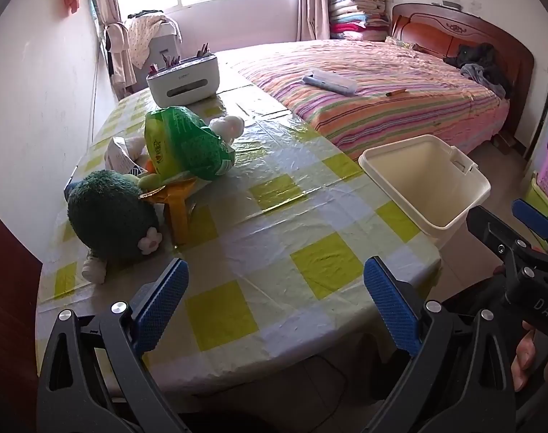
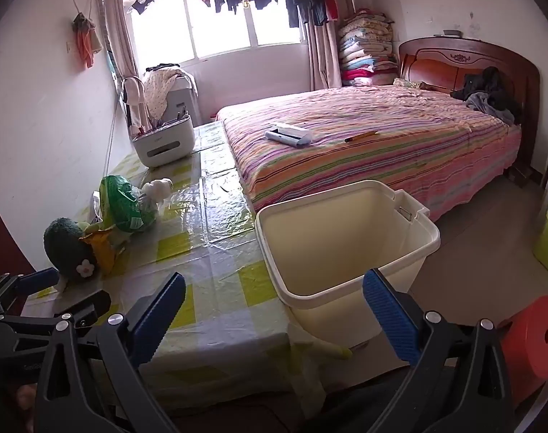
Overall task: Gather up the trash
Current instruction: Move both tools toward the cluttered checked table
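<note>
Both grippers' jaws gape wide, holding nothing. Only the right gripper (image 2: 274, 310) view shows a red stool (image 2: 532, 342) right of its jaws. The left gripper (image 1: 275, 296) faces the counter (image 1: 274, 252), bin (image 1: 425, 180) to its right.

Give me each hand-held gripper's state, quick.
Left hand-held gripper: open, holding nothing, over the table.
Right hand-held gripper: open, holding nothing, near the bin.

Your left gripper (image 1: 274, 310) hangs spread over the table (image 1: 310, 259); green bag (image 1: 187, 144) far-left, bin (image 1: 425, 180) at its right edge.
</note>
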{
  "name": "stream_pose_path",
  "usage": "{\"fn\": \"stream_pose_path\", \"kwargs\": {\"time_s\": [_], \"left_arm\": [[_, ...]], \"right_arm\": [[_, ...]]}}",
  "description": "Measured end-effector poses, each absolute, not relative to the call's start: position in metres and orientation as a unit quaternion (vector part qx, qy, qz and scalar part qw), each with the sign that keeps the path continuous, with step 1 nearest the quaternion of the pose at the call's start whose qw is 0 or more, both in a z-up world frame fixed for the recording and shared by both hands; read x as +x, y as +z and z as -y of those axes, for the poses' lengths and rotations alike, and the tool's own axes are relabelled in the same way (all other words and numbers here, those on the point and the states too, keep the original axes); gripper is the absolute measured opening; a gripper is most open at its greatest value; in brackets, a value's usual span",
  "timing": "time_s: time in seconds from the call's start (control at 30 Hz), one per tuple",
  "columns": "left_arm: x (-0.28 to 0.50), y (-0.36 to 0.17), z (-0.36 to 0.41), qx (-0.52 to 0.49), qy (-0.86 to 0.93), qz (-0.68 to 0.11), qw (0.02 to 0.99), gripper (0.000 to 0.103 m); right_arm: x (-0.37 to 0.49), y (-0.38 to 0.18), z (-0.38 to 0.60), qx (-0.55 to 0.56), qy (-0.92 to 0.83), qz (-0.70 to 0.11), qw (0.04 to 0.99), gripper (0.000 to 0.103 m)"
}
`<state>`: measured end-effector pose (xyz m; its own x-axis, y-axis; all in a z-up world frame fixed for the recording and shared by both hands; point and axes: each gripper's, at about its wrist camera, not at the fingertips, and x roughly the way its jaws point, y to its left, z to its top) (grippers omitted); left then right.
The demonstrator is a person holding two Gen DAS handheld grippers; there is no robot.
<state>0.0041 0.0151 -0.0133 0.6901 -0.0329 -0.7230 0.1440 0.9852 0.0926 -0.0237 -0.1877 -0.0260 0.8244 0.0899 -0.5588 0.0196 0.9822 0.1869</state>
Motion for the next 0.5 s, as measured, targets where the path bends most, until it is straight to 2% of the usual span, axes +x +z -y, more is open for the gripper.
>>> {"fn": "stream_pose_path", "kwargs": {"time_s": [0.5], "left_arm": [[0.0055, -0.0181, -0.0156, 0.071, -0.047, -0.4, 0.913, 0.096]], "right_arm": [[-0.0215, -0.026, 0.1874, 0.095, 0.021, -0.298, 0.95, 0.096]]}}
